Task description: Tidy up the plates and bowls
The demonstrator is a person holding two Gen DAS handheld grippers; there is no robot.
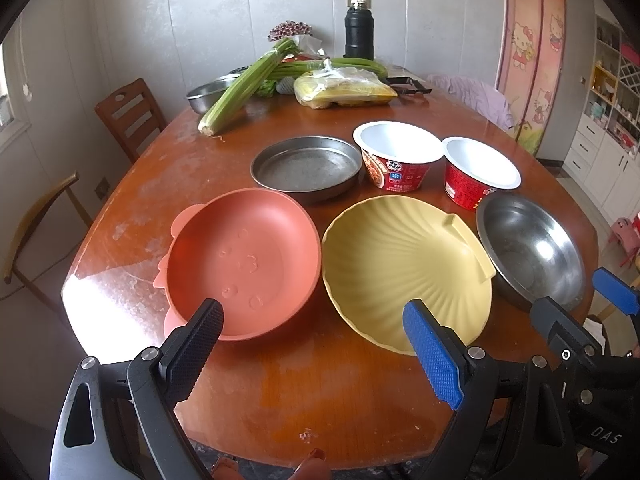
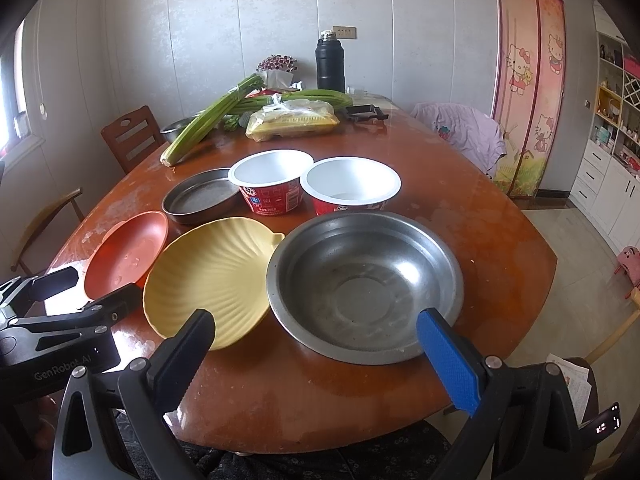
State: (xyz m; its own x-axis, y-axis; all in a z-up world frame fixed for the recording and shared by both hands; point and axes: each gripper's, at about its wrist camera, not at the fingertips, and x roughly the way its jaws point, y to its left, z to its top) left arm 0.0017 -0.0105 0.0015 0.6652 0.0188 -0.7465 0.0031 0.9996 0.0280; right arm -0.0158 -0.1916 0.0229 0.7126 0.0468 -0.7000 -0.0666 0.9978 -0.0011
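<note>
We hold the left tool (image 1: 314, 344) spread wide, gripping nothing, low in the frame before the orange plate (image 1: 244, 262) and yellow shell plate (image 1: 404, 268). The right tool (image 2: 316, 354) is likewise spread, facing the steel bowl (image 2: 364, 284) at frame center on the table (image 2: 480, 232). Two paper bowls (image 2: 272, 184) and a metal pan (image 2: 200, 196) sit behind.

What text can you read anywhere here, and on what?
"GenRobot.AI": left tongs, on the body.
"DAS": right tongs, on the body; it may be only part of a word.
Left noodle cup: printed label, too small to read.
Right noodle cup: printed label, too blurred to read.
Lit display on the right tongs: unreadable.
</note>
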